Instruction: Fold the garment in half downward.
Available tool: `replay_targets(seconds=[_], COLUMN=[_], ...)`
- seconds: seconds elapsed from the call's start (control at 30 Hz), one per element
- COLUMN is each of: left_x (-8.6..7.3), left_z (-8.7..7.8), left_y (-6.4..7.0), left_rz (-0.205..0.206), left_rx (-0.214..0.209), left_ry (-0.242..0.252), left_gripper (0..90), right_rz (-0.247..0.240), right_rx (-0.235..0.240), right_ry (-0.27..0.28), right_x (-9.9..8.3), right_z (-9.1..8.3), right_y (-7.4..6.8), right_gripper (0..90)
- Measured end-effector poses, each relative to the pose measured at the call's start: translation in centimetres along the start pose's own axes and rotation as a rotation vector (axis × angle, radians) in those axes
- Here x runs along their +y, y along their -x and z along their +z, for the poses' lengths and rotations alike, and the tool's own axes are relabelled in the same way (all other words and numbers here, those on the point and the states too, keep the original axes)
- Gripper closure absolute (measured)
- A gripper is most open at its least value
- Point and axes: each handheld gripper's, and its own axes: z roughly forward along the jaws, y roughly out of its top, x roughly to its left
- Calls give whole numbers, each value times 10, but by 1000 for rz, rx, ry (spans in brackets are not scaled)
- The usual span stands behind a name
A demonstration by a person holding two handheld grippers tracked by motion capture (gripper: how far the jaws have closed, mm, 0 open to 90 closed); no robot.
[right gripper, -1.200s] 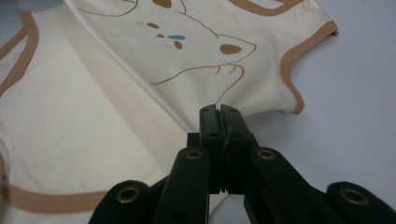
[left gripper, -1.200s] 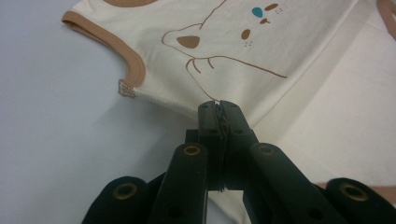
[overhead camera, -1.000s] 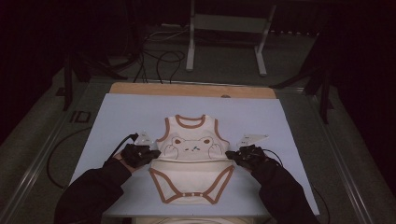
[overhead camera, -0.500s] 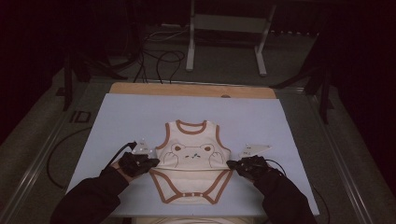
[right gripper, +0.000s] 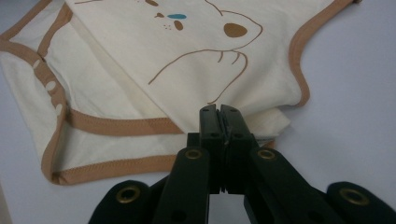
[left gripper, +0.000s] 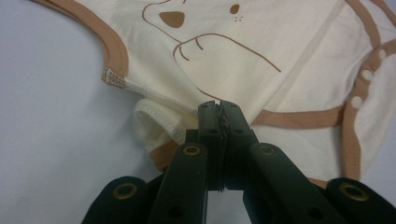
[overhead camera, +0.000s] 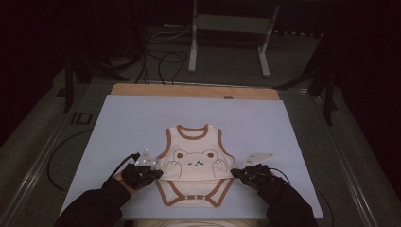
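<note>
- High view: a cream cotton baby bodysuit with brown trim and a bear print (overhead camera: 196,165) lies flat on the pale blue sheet (overhead camera: 142,118) that covers the desk, near its front edge and about midway between the left and right edges. The neck opening points to the far edge; the snap flap lies toward the person. The left tool (overhead camera: 158,173) sits at the garment's left side seam and the right tool (overhead camera: 235,173) at its right side seam, both at waist level, with the person's dark sleeves coming in from the front edge.
- Left gripper view: the left tool's black jaws are pressed together on the cloth at the side seam, just below the armhole. The fabric bunches and lifts a little beside the tips, and a fold line runs across the bodysuit's lower part toward the white snaps (left gripper: 366,74).
- Right gripper view: the right tool's jaws are likewise closed tight on the opposite side edge, where doubled layers of cloth show by the tips.
- Step in hand, as I judge it: a fold across the waist, with both sides pinched as the hinge points.
- Next move, as I judge it: both tools must travel together, level and at the same pace, keeping the cloth taut between them so the fold lands straight and the bear print stays unwrinkled.
</note>
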Motion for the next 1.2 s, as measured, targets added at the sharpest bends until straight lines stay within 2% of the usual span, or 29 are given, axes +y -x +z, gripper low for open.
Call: replay_targets(seconds=[0.3, 0.73, 0.9, 1.2], left_x=[-4, -13, -14, -20], left_z=[-10, -6, -6, 6], left_y=[14, 26, 28, 23], left_rz=[10, 26, 26, 16], left_rx=[1, -7, -5, -23], left_ry=[20, -12, -9, -30], left_gripper=[894, 893, 893, 892], right_rz=[-6, 21, 22, 35], right_rx=[1, 22, 23, 24], right_ry=[14, -2, -5, -25], right_x=[-5, -20, -23, -29], right_z=[-9, -11, -11, -3], right_y=[-8, -13, -14, -11], right_gripper=[899, 899, 899, 898])
